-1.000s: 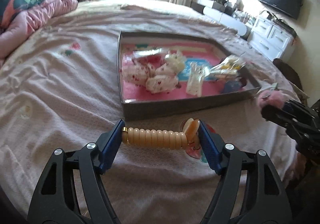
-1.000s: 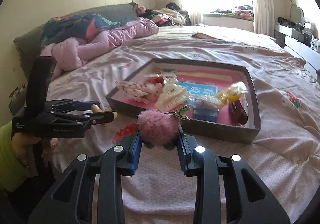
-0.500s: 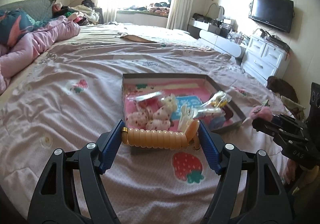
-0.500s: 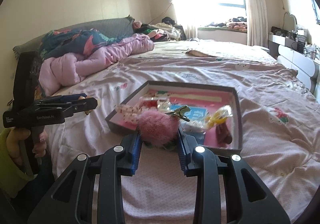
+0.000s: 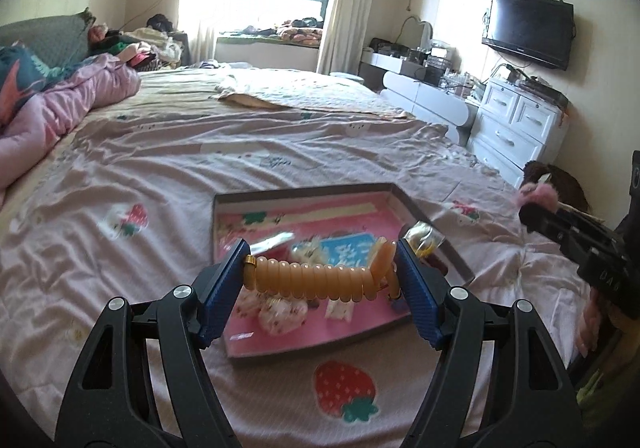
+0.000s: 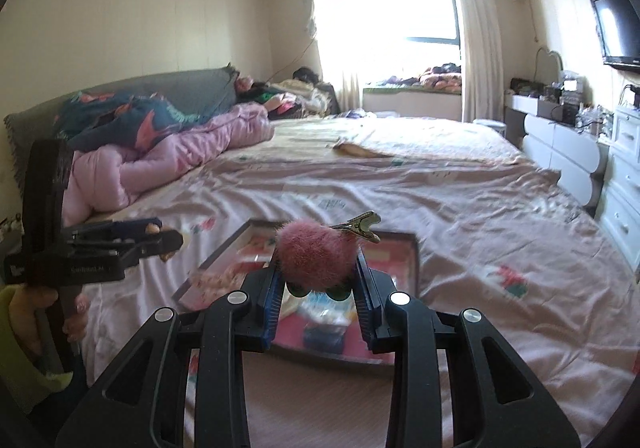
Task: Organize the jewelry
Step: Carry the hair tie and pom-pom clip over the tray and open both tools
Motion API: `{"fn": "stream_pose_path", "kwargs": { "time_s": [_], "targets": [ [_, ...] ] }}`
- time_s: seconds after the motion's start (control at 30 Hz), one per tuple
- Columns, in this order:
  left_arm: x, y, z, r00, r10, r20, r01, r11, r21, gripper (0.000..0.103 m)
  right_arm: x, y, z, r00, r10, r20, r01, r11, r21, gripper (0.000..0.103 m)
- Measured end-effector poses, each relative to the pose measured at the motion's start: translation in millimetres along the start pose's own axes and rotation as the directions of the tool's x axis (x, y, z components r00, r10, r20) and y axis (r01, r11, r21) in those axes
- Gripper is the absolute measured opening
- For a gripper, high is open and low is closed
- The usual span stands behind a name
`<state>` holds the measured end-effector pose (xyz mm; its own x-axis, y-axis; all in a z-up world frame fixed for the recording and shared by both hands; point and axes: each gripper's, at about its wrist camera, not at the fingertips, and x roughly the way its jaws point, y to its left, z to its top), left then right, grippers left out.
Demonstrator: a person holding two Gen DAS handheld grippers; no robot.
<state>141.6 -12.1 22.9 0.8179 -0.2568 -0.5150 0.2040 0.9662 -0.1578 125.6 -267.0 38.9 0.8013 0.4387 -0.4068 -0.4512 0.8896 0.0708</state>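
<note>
My left gripper [image 5: 322, 274] is shut on an amber spiral hair coil [image 5: 316, 282], stretched lengthwise between its blue pads, in the air above the near part of a grey box lid with a pink floor [image 5: 412, 204]. My right gripper [image 6: 318, 272] is shut on a fluffy pink pom-pom hair clip [image 6: 316, 254]; its metal clip [image 6: 360, 226] sticks out to the upper right. Below it lies the same box lid [image 6: 414, 256]. The lid holds several small hair pieces and packets, blurred. Each gripper shows in the other's view: the right gripper [image 5: 536, 210], the left gripper [image 6: 160, 236].
The lid rests on a wide bed with a pink strawberry-print sheet [image 5: 120, 168]. A pink quilt [image 6: 168, 164] is heaped along the left. White drawers [image 5: 516, 128] and a wall TV [image 5: 528, 30] stand to the right. A hand in a green sleeve [image 6: 28, 304] holds the left gripper.
Both grippers have risen and tilted up from the bed, so the lid sits lower and smaller in each view. The coil and the pom-pom clip stay gripped.
</note>
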Motion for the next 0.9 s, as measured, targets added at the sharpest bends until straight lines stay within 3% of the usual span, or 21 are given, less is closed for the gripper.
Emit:
{"fn": "stream_pose_path", "kwargs": {
  "time_s": [0.5, 0.9],
  "targets": [
    [44.2, -3.0, 12.1, 1.000, -0.017, 0.006, 0.017, 1.000, 0.014, 0.064, 29.4, -26.7, 23.4, 0.997, -0.052, 0.051, 0.050, 0.998, 0.046, 0.030],
    [89.3, 9.7, -4.8, 0.997, 0.016, -0.076, -0.015, 1.000, 0.011, 0.064, 64.7, -31.4, -4.4, 0.996, -0.072, -0.048, 0.073, 0.997, 0.035, 0.030]
  ]
}}
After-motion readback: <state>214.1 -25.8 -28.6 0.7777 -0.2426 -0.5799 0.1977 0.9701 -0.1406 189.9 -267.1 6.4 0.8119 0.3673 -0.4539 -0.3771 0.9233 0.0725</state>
